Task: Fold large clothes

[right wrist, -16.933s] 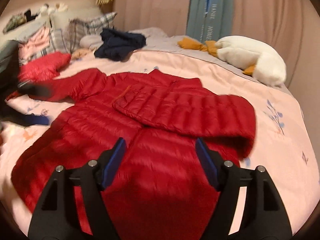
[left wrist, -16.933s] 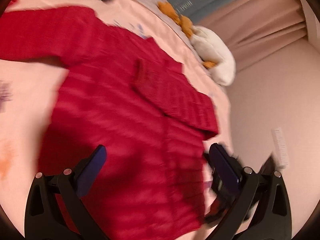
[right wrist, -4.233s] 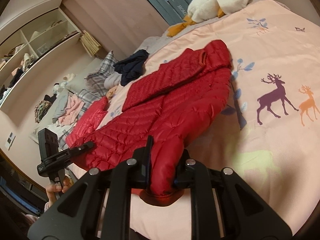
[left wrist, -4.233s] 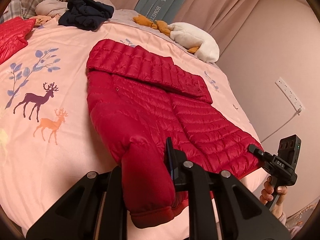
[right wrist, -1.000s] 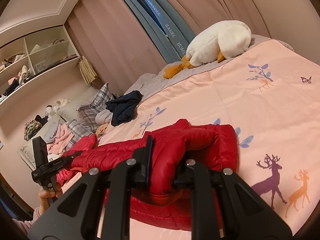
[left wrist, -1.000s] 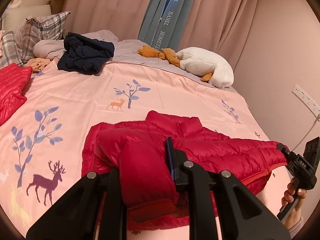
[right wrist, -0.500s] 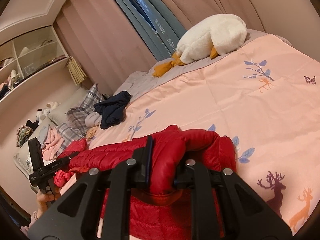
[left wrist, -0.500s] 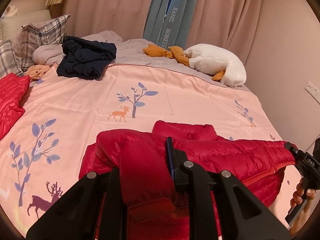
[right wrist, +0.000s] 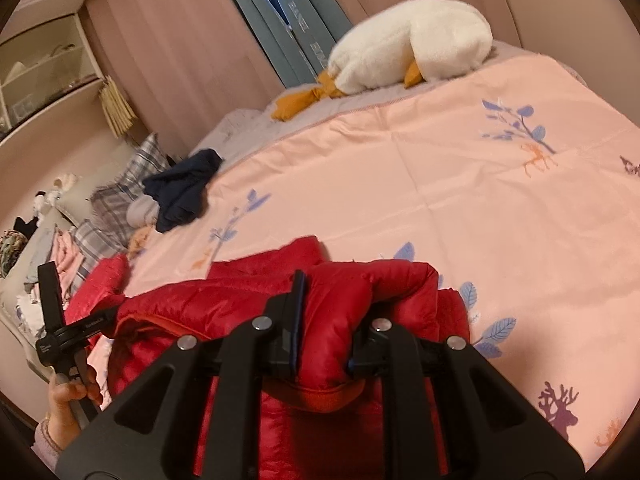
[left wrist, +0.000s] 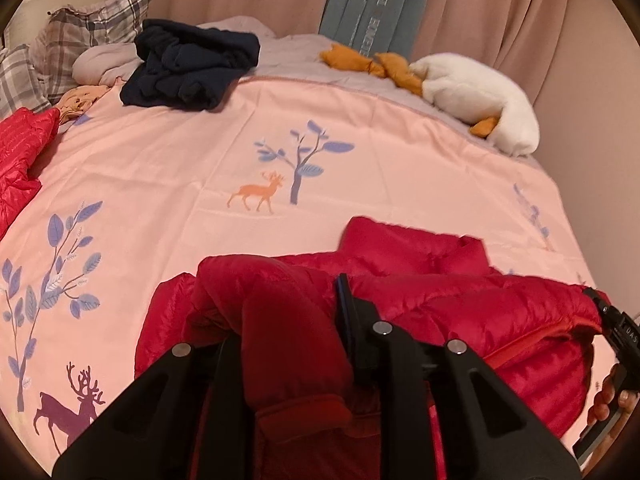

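Note:
A red puffer jacket (left wrist: 460,304) lies doubled over on the pink bed cover (left wrist: 360,152). My left gripper (left wrist: 288,308) pinches a thick bunch of its hem, and its jaws are opening with the fabric still pressed between them. My right gripper (right wrist: 332,312) is shut on the other end of the same hem of the jacket (right wrist: 224,292). The edge stretches between both grippers, low over the jacket's upper half. Each wrist view shows the other gripper at the far end of the fold, in a hand. The collar end pokes out beyond the fold.
A navy garment (left wrist: 192,68) and plaid pillows (left wrist: 80,36) lie at the head of the bed. A white goose plush (left wrist: 476,96) rests by the curtains. A second red jacket (left wrist: 20,160) lies at the left edge. Shelves (right wrist: 40,68) stand beyond the bed.
Both grippers have carried the jacket's hem forward and lower, toward the collar. The fold now sits closer to the bed. Both still hold fabric.

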